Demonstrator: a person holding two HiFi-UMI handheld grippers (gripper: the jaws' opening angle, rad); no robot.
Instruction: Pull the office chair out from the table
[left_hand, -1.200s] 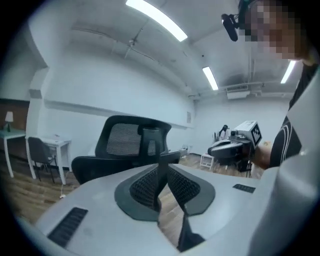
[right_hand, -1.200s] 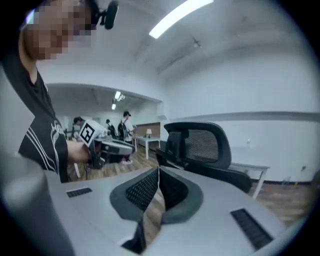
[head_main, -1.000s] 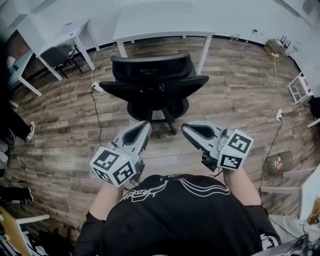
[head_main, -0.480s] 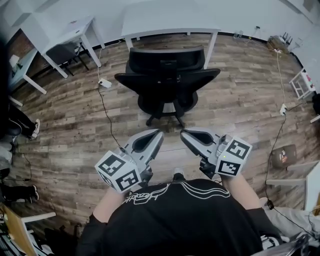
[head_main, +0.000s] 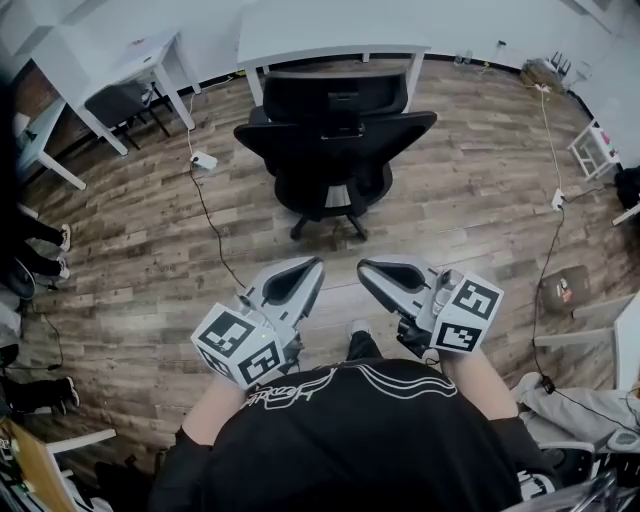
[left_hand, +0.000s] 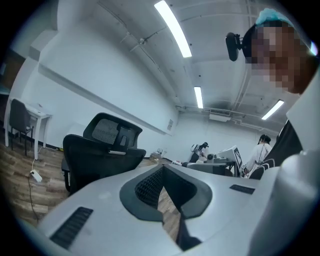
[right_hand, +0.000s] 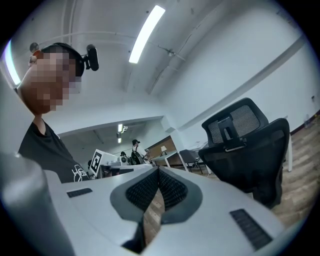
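Clearly apart: left hand-held gripper (head_main: 312, 268) and right hand-held gripper (head_main: 365, 270), office chair (head_main: 335, 150) ahead.
Both have their jaws fully together and hold nothing. The office chair stands on the wooden floor (head_main: 460, 160), just at the near edge of the white tabletop (head_main: 330, 30), well apart from both.

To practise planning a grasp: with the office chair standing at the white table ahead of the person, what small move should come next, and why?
Probably bring both grippers forward toward the office chair's back, opening the jaws on the way. The left gripper and right gripper are shut and empty, with bare floor between them and the chair, which stands at the table.
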